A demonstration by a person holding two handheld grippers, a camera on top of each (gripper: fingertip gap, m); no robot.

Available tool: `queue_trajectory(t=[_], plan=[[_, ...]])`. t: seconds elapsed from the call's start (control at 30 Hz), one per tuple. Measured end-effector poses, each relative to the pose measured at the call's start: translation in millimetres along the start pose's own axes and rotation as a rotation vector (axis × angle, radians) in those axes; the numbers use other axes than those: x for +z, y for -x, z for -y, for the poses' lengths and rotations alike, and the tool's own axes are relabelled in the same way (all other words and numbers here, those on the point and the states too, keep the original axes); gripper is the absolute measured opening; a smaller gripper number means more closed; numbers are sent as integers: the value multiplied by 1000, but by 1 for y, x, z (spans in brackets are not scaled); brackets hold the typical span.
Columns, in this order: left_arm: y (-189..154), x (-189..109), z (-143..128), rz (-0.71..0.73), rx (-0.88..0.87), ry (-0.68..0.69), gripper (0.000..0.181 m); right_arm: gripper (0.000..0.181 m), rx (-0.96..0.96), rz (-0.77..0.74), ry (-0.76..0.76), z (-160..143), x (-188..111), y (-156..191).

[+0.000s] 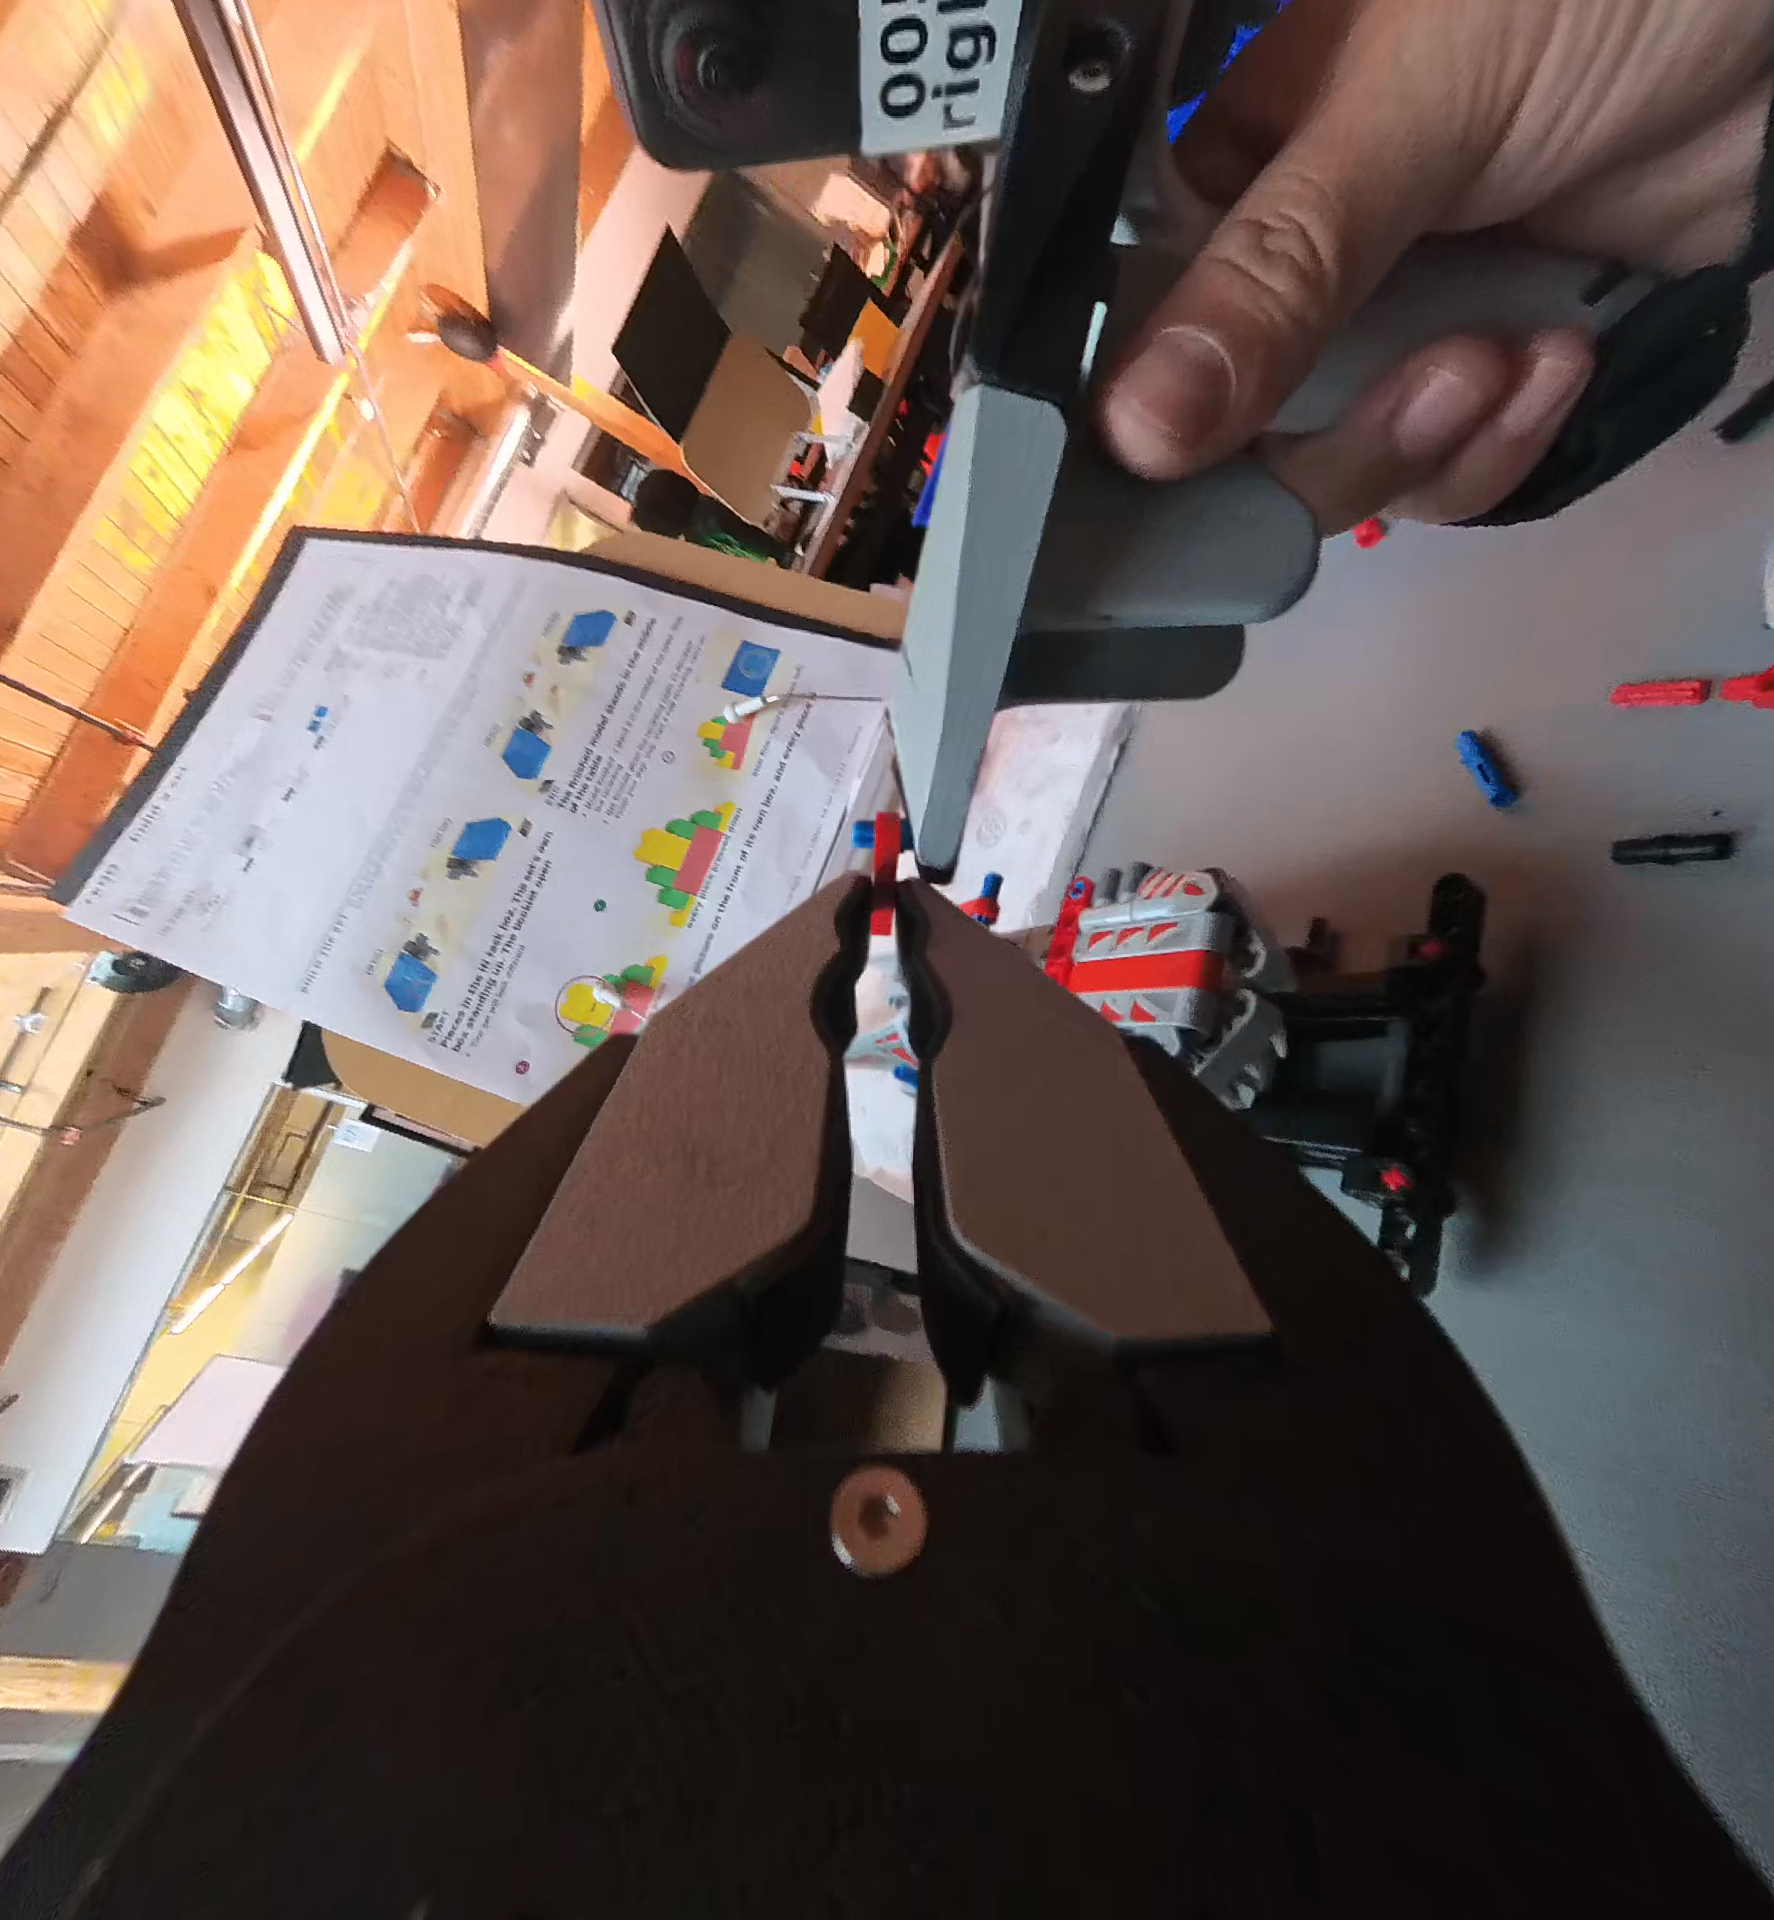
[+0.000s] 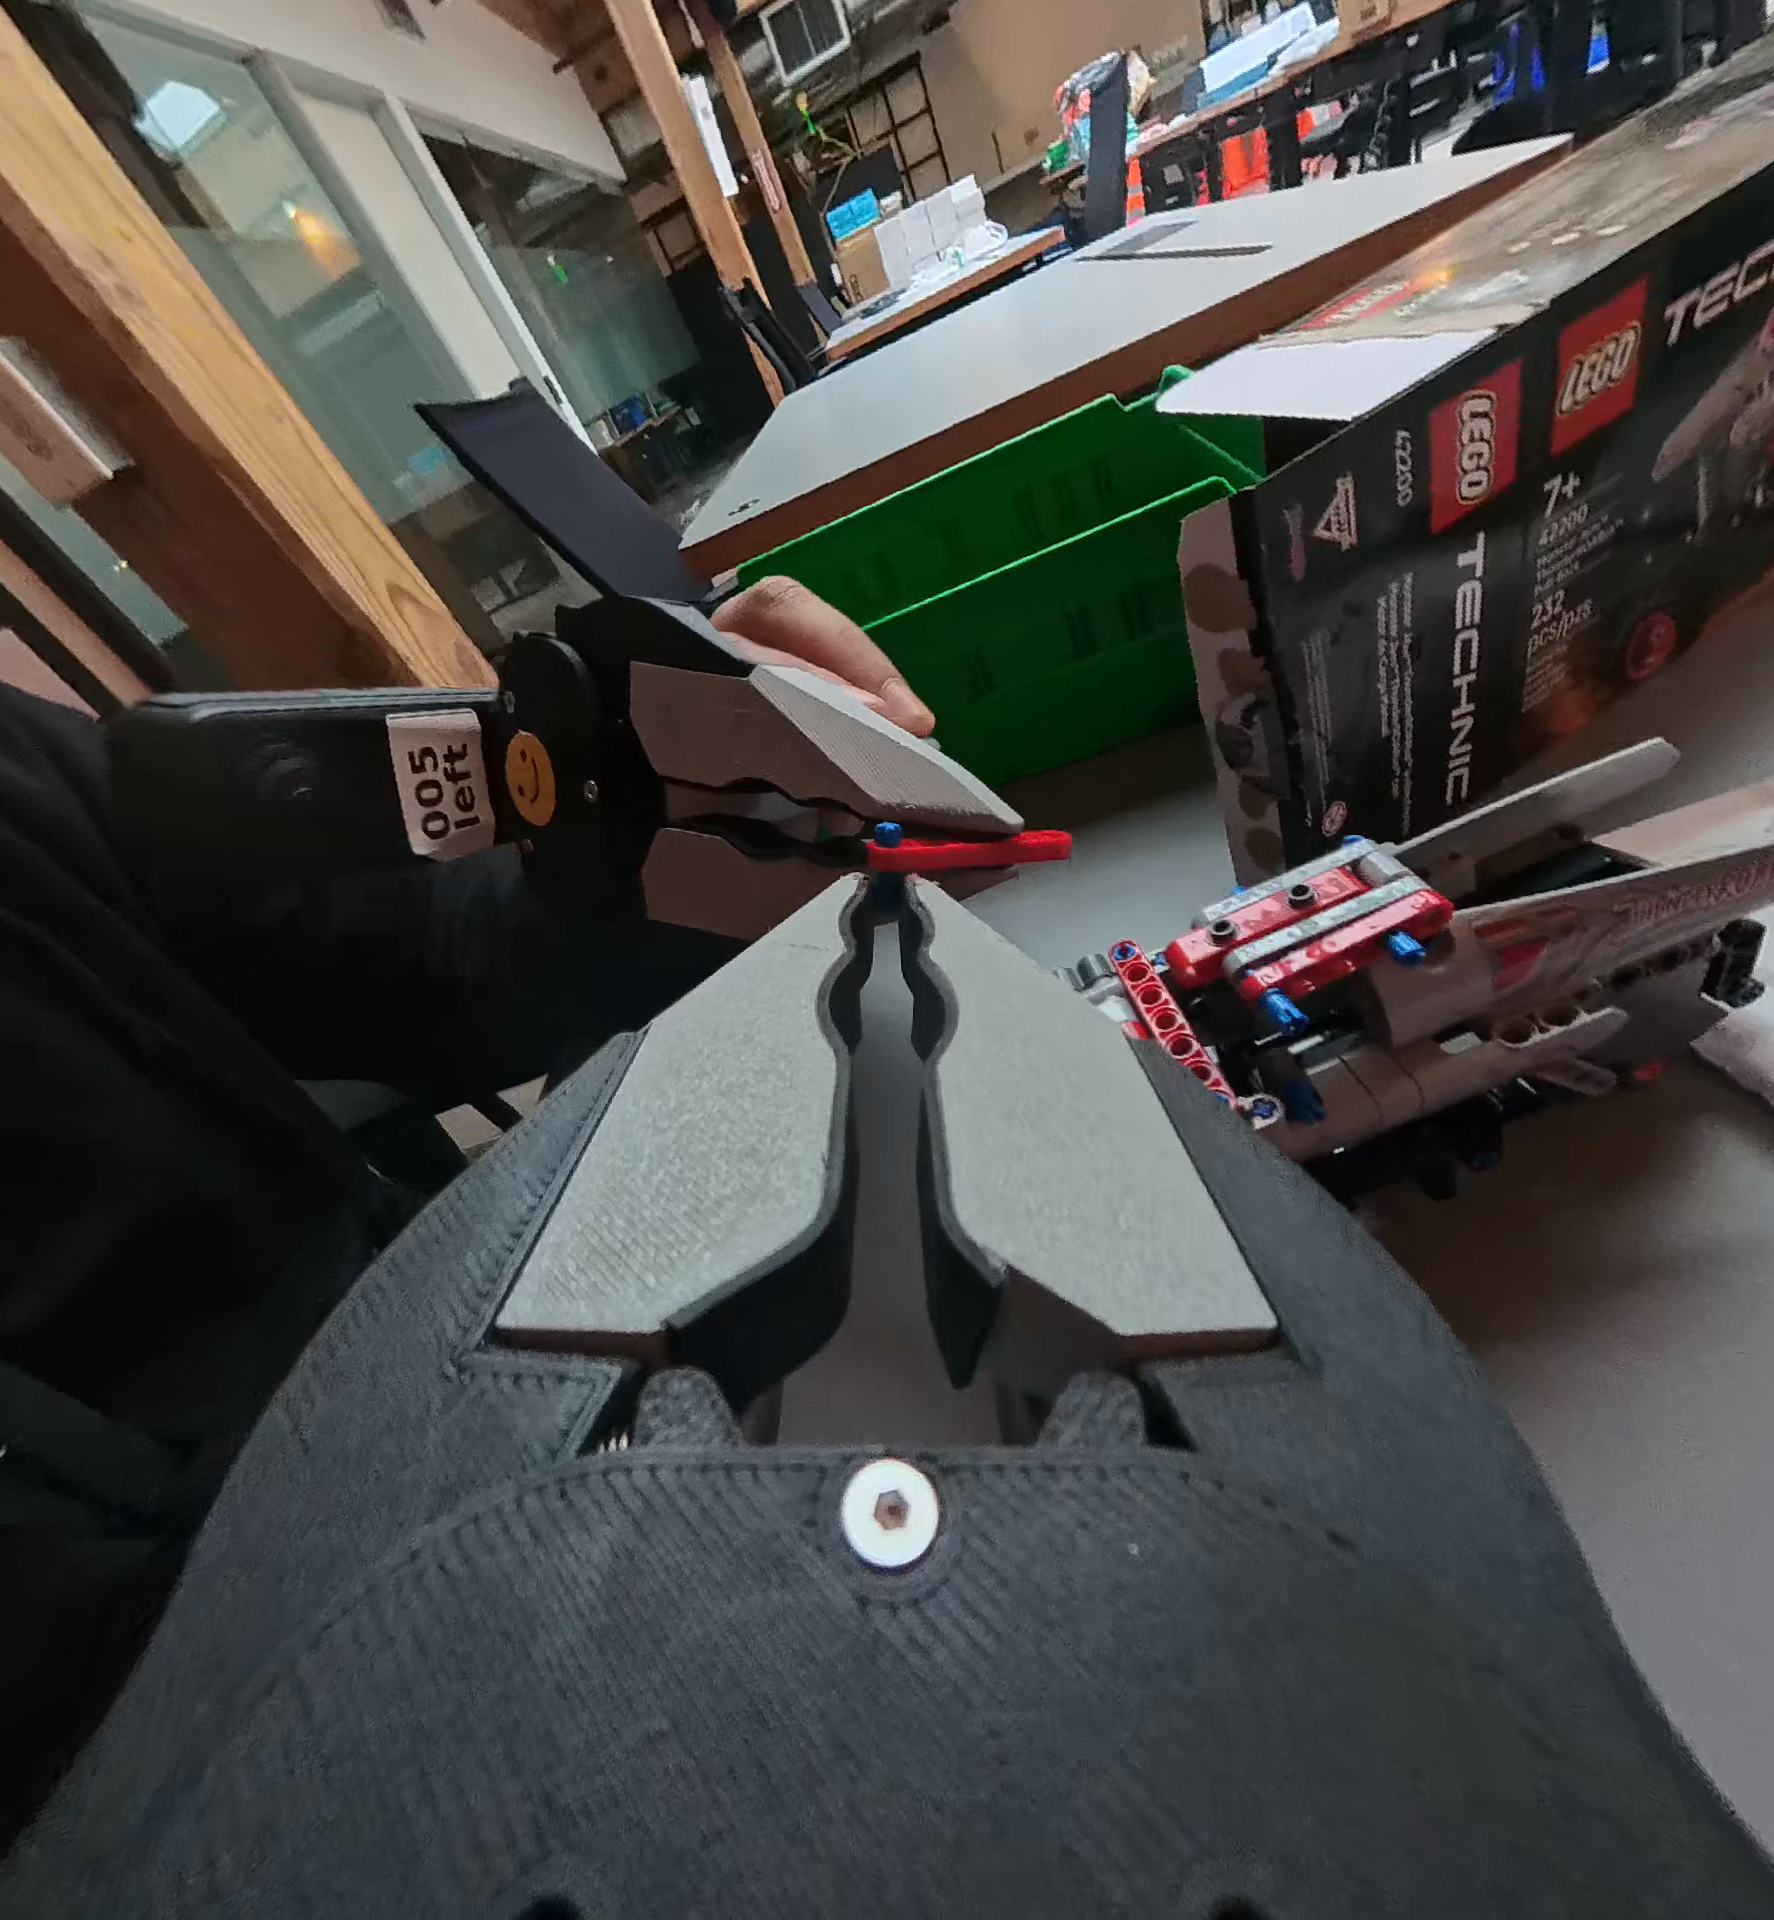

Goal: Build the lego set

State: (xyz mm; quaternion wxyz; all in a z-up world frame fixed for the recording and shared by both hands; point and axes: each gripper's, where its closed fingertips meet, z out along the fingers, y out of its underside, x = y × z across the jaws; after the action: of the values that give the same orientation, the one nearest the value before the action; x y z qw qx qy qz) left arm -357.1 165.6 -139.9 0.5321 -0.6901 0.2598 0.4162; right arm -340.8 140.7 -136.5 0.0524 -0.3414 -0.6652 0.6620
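We hold our left gripper (image 1: 885, 891) turned on its side, so the room looks tipped in its view. Its two fingers pinch the flat red lego beam with holes (image 2: 966, 850) by one end, and the rest of the beam sticks out to the right in the right wrist view.

Our right gripper (image 2: 885, 896) points up at the beam from below. Its tips squeeze the small blue lego pin (image 2: 885, 834) that pokes through the beam. A hand (image 1: 1465, 239) wraps the right gripper's handle.

To the right, the half-built red and grey lego car (image 2: 1382, 977) sits on the grey table (image 2: 1641, 1351). Far behind it stands the black cardboard set box (image 2: 1465, 623) with red logos. Each gripper wears a small white sticker with writing. A printed paper sheet with coloured pictures (image 1: 467, 790) stands at the far left.
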Motion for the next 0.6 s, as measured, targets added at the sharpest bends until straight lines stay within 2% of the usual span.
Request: queue_trajectory(t=[0.2,0.27,0.37,0.5,0.57,0.6], plan=[[1,-3,9,-8,-57,-66,9,1,31,82,-11,2,-4,9],[-3,-3,10,-19,-29,-72,2,0,39,109,10,-1,-3,13],[-7,-3,9,-35,1,-73,1,1,47,115,31,-4,-3,13],[-4,-1,1,-40,-4,7,1,1,54,60,19,-3,-1,6],[-4,0,-5,-14,68,78,1,5,41,2,26,-3,1,1],[-5,1,-7,-10,92,106,1,1,27,-31,36,-4,2,-2]])
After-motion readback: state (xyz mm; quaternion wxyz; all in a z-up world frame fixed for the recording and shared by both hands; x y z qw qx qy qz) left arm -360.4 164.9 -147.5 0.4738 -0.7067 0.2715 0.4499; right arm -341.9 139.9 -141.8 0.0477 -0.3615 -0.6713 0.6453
